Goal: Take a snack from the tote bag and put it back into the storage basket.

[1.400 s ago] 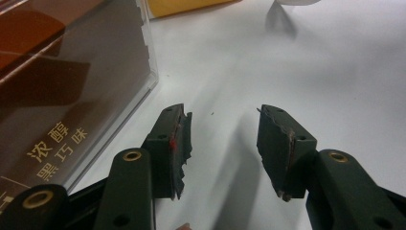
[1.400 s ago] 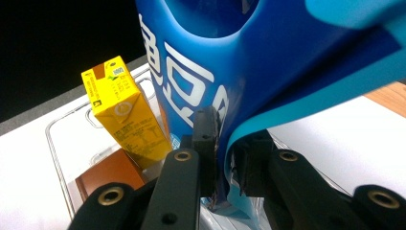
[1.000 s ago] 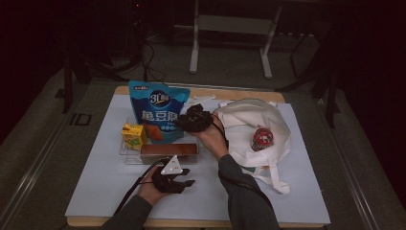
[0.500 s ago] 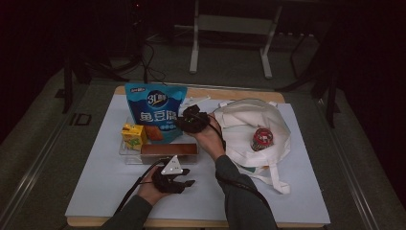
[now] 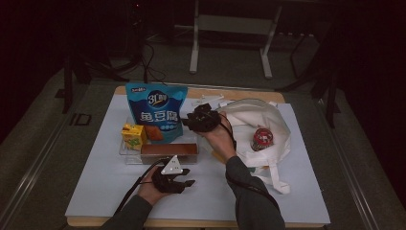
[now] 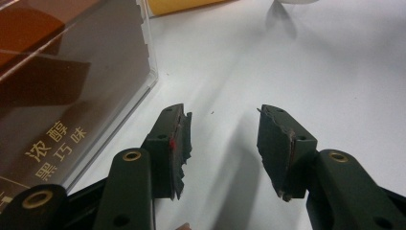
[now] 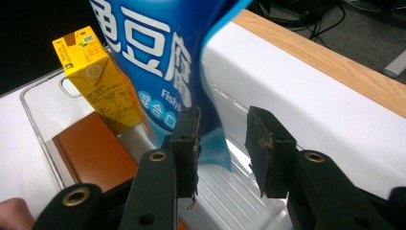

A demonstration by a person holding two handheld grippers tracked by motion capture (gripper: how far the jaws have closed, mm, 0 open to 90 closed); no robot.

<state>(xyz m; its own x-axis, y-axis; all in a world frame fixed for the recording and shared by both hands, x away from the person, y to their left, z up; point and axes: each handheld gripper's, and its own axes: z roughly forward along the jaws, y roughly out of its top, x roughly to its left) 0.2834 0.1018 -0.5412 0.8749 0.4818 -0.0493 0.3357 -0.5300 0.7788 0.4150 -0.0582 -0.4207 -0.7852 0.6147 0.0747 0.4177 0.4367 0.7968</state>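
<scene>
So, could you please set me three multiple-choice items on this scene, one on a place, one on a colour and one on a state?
1. Where is the small yellow drink carton?
A. in the clear plastic tray
B. in the white cloth bag
C. on the floor

2. What colour is the tall glossy snack pouch?
A. red
B. blue
C. green

3. How does the left gripper stand?
A. shut on the carton
B. shut on the bag
C. open over bare table

A: the carton stands in the tray's corner.
B: the pouch's printed face is blue.
C: nothing lies between the jaws.
</scene>
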